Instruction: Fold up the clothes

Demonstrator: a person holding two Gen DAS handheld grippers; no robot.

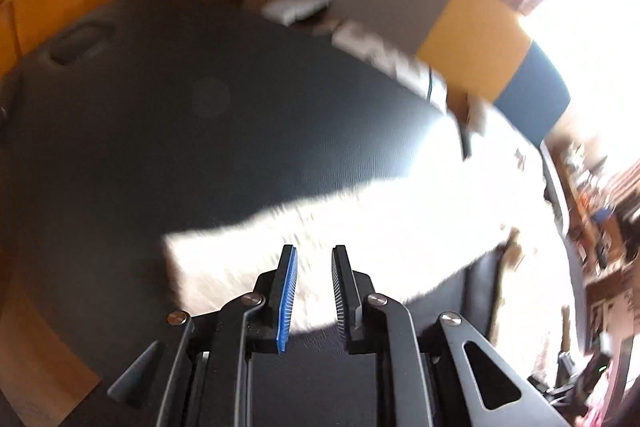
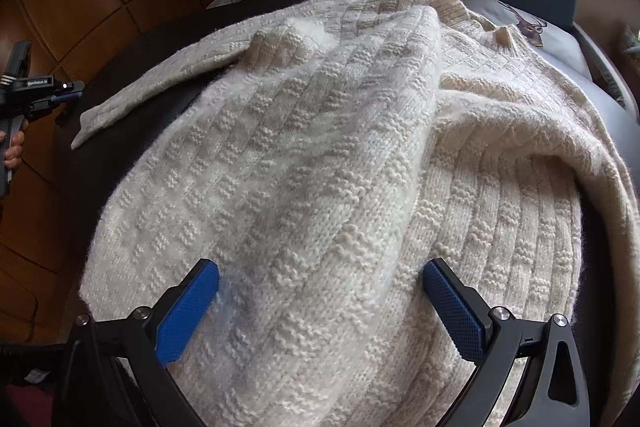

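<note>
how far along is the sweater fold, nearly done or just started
Early. Done: one side of the cream sweater already lies folded over its middle. In hand: nothing; the right gripper hovers open over the folded part, the left gripper is open and empty. Left: one sleeve is spread out on the dark table, and the body needs folding.

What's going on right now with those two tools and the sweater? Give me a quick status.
Right tool open wide, over the cream sweater, gripping nothing. Left tool slightly open, empty, its view blurred, aimed at a sleeve. Sweater partly folded on dark table. Nothing in the way.
</note>
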